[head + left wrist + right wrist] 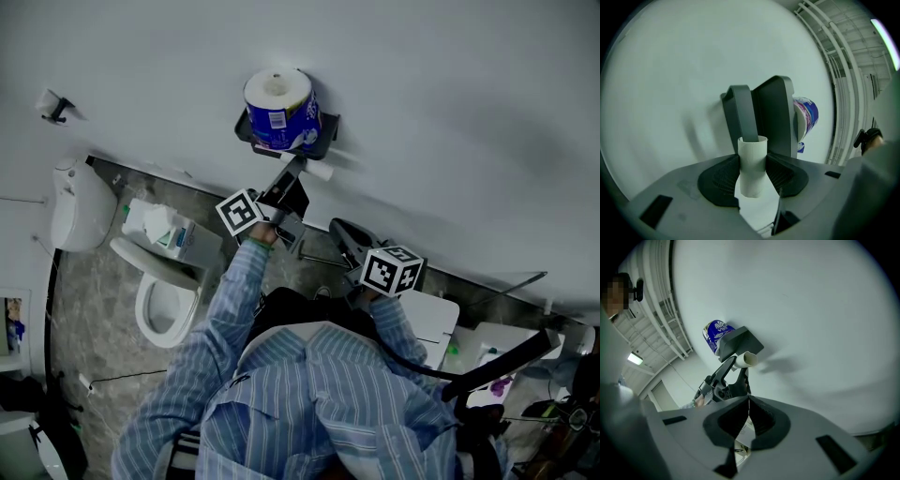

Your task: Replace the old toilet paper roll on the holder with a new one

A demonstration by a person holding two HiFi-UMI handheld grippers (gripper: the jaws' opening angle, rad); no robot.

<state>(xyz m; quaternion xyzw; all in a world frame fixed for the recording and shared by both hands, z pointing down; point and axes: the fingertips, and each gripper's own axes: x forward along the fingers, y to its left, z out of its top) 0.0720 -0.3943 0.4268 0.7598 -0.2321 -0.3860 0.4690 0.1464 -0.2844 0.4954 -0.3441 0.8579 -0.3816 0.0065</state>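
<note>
A dark wall holder (323, 125) carries a new roll in a blue wrapper (278, 108) on its top shelf. Just below it, my left gripper (298, 173) is shut on the empty white cardboard tube (319, 171). In the left gripper view the pads pinch the tube (752, 164) at its middle, in front of the holder (771, 117), and the wrapped roll (806, 119) shows behind. My right gripper (336, 228) hangs lower right, shut and empty. The right gripper view shows its closed jaws (746, 416), with the tube (749, 359), holder (738, 342) and roll (715, 331) ahead.
A toilet (159, 291) stands at the lower left, with a tissue pack (164, 230) beside it. A small hook (54, 105) is fixed to the wall at upper left. A white unit (436, 319) sits at the right. The wall around the holder is plain.
</note>
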